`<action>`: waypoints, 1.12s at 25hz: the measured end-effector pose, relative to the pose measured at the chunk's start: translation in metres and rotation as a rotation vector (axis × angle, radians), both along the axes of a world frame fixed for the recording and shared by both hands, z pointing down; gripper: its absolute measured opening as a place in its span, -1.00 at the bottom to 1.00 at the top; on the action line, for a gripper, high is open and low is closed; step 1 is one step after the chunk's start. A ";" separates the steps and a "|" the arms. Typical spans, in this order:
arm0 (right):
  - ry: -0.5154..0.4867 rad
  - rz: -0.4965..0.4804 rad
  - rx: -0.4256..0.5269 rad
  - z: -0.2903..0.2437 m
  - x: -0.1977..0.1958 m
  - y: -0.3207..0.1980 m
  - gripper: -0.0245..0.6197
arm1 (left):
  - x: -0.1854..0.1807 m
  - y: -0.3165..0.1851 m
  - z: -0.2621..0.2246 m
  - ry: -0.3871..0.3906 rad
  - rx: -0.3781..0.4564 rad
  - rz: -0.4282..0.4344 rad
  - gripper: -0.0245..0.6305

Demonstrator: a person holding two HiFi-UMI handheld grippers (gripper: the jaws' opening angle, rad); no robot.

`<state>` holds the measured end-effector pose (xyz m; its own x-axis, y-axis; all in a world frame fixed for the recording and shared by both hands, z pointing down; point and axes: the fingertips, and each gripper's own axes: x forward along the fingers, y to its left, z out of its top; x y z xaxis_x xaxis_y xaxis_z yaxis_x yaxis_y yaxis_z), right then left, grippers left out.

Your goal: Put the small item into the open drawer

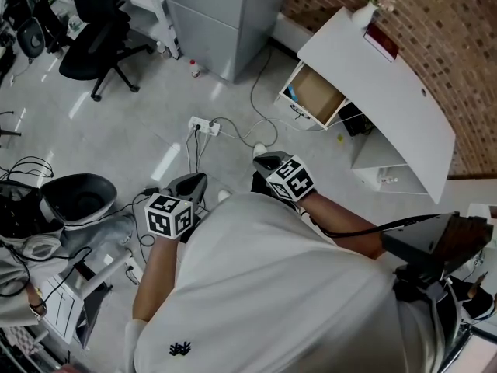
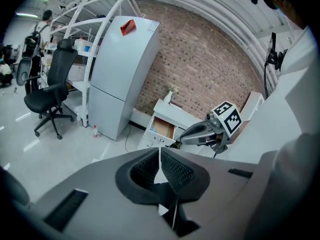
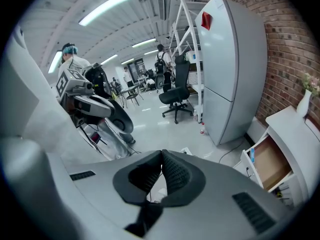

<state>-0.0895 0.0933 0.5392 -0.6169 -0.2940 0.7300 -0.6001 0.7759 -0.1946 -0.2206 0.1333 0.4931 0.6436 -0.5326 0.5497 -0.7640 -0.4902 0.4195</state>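
Note:
A white cabinet (image 1: 388, 92) stands by the brick wall with its top drawer (image 1: 317, 93) pulled open; the drawer also shows in the right gripper view (image 3: 270, 165) and the left gripper view (image 2: 164, 128). A small blue thing (image 1: 291, 94) lies at the drawer's front corner. I hold both grippers close to my chest, well short of the cabinet. My left gripper (image 1: 192, 183) is shut, its pads meeting with nothing between them (image 2: 160, 153). My right gripper (image 1: 264, 160) is shut too, and no item shows between its pads (image 3: 161, 156).
A grey fridge (image 1: 225, 14) stands left of the cabinet, with a small bottle (image 1: 194, 68) at its foot. A power strip (image 1: 203, 125) and cables lie on the floor between me and the drawer. A black office chair (image 1: 101, 45) is at far left. A vase (image 1: 365, 12) tops the cabinet.

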 end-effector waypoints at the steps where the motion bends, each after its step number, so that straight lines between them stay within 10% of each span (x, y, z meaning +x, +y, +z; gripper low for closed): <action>1: -0.002 -0.001 -0.003 0.001 -0.001 0.002 -0.83 | 0.000 0.002 0.001 -0.001 0.000 0.001 -0.83; 28: -0.015 -0.030 -0.012 0.001 -0.002 0.008 -0.83 | 0.012 0.008 0.001 -0.013 -0.017 0.021 -0.83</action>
